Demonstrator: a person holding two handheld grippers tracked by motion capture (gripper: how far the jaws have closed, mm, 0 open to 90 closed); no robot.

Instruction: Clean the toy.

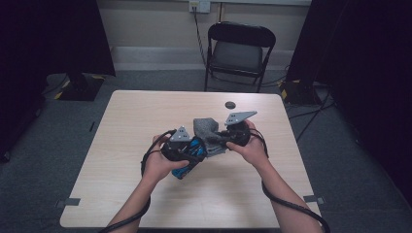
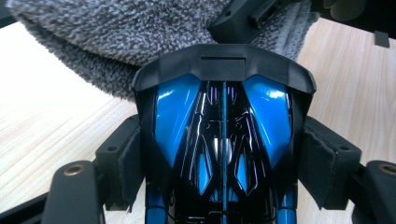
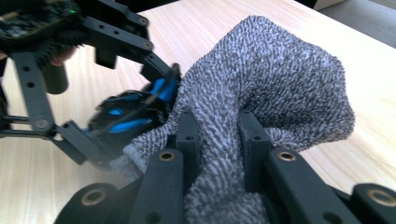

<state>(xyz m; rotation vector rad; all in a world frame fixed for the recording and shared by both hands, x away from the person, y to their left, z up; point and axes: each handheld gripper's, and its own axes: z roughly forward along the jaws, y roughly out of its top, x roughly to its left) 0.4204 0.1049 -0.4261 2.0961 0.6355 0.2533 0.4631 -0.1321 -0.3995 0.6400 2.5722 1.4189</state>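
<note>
Near the middle of the wooden table (image 1: 145, 194) we hold two things between our hands: one grey fuzzy cloth (image 1: 206, 130) and one glossy blue-and-black object (image 1: 193, 154), which looks like a toy car, though we cannot be sure. Our left gripper (image 2: 224, 154) has its jaws spread wide and clamped on the sides of the blue-and-black object, whose front end points at the cloth just ahead of it. Our right gripper (image 3: 218, 135) has its jaws drawn close together, pinching a fold of the cloth, which bulges up in a rounded hump beyond the pads. Both forearms come in from the near edge, the hands angled toward each other and almost touching. Farther off, one small dark disc (image 1: 230, 104) lies on the table, and one black folding chair (image 1: 239, 51) stands behind it.
</note>
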